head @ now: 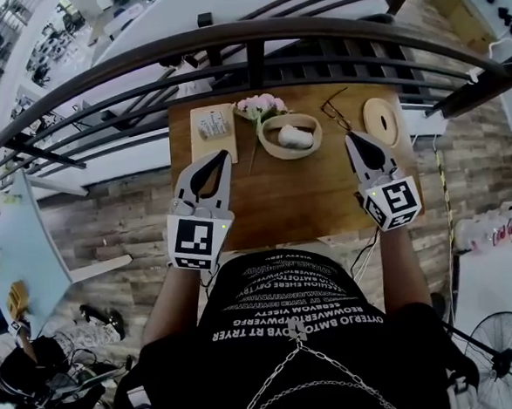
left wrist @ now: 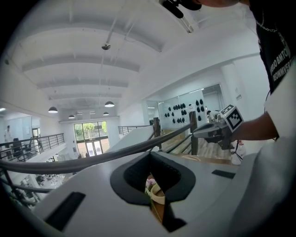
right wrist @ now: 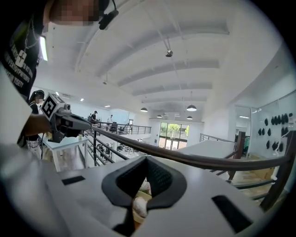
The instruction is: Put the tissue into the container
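Jaws of left gripper (head: 222,155) are together at the tips, nothing held. Its own view shows only the loop-shaped gap behind the tips, with table stuff seen through it. Jaws of right gripper (head: 353,139) also closed, empty. Through its gap the tissue (right wrist: 140,207) shows, beyond the tips, not touched.

Both grippers are held above the near half of the table (head: 299,200), left one at the left, right one by the right edge. They are well apart and point away from the person, marker cubes toward the body.

Tissue is a white wad lying inside the container (head: 272,151), a pale oval bowl mid-table toward the far edge, beyond the two gripper tips and between their lines. Pink flowers (head: 260,105) sit just behind the container, at its far-left rim. Tan card (head: 201,146) with a small white item on it lies left of the flowers. Glasses (head: 335,115) lie right of the container, with a round wooden disc (head: 380,121) beyond them near the right edge.

Dark railing (head: 254,46) runs past the table's far side. Person's black shirt (head: 300,327) with white print fills the bottom of the head view.
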The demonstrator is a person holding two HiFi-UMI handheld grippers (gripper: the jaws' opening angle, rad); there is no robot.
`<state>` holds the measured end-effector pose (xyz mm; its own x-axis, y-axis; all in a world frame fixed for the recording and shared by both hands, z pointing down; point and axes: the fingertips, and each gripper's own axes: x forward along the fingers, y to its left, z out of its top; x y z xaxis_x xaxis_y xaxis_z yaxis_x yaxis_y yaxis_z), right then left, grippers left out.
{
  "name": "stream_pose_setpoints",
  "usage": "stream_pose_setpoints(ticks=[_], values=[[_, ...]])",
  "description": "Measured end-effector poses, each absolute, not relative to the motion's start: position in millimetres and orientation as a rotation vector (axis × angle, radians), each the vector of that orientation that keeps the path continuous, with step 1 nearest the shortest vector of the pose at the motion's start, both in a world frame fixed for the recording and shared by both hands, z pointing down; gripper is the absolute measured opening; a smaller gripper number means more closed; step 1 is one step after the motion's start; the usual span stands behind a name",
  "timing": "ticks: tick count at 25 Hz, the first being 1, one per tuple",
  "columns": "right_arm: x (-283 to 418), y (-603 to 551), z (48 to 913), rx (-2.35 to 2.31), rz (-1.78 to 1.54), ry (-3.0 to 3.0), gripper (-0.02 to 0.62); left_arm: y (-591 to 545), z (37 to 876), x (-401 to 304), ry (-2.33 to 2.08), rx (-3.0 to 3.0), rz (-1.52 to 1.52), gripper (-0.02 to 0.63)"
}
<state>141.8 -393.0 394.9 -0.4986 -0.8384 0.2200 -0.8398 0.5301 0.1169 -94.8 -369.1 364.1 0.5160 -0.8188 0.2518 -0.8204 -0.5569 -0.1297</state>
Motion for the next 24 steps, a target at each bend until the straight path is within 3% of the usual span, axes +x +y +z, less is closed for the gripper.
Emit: stream_pose_setpoints(ticks=[9, 24], values=[[143, -372, 355, 1.443, -0.020, -2.554, 0.014, -359, 355, -90, -1.450, 2.763, 0.433, 0.025], [157, -343, 362, 1.443, 0.039, -2.521, 0.014, -342, 359, -69, -1.407, 2.742, 0.388, 0.025]])
